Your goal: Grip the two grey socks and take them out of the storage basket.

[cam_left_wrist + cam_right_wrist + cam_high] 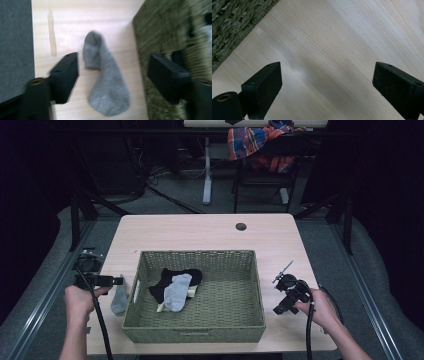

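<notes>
- Jaws on both your grippers stand apart, clamped on nothing.
- Your table [210, 232] carries the green woven basket [230, 320], with black, white and grey socks [176, 287] in its left half.
- Your right gripper [281, 295] hangs over bare wood just right of the basket.
- Your left gripper [118, 281] hovers over the grey sock [106, 77], which lies flat on the table just outside the basket's left wall, untouched.

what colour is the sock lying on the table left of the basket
Grey. The sock shows best in the left gripper view, lying flat on the wood beside the woven basket.
</notes>
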Action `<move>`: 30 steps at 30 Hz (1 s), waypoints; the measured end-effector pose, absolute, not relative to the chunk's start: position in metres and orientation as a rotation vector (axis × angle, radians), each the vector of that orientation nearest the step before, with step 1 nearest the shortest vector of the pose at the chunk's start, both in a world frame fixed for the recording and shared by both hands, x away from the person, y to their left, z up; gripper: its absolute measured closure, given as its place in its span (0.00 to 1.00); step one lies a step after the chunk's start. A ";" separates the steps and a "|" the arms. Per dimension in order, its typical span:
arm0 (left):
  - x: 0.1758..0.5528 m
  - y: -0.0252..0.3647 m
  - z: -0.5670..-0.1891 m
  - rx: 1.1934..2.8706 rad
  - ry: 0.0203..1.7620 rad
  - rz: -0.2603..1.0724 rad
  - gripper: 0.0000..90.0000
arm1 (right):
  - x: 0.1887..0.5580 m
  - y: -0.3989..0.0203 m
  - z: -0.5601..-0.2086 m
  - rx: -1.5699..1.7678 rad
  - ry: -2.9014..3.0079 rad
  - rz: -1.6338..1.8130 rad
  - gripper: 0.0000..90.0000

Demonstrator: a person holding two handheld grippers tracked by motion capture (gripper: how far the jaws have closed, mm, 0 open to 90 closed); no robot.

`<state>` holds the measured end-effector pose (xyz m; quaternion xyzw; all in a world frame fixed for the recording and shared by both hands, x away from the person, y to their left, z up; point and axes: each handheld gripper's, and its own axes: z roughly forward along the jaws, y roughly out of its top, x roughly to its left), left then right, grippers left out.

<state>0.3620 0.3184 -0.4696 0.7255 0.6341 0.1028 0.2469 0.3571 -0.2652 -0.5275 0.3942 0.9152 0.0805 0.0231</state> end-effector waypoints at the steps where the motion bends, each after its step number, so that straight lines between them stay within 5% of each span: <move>1: 0.361 0.317 -0.466 1.973 1.724 0.297 0.22 | 0.357 -0.265 -0.528 1.219 2.833 0.248 0.09; 14: 0.349 0.263 -0.420 2.051 1.486 0.406 0.09 | 0.357 -0.266 -0.527 1.217 2.837 0.246 0.09; 30: 0.358 0.205 -0.431 2.202 1.303 0.348 0.01 | 0.353 -0.271 -0.529 1.249 2.825 0.262 0.09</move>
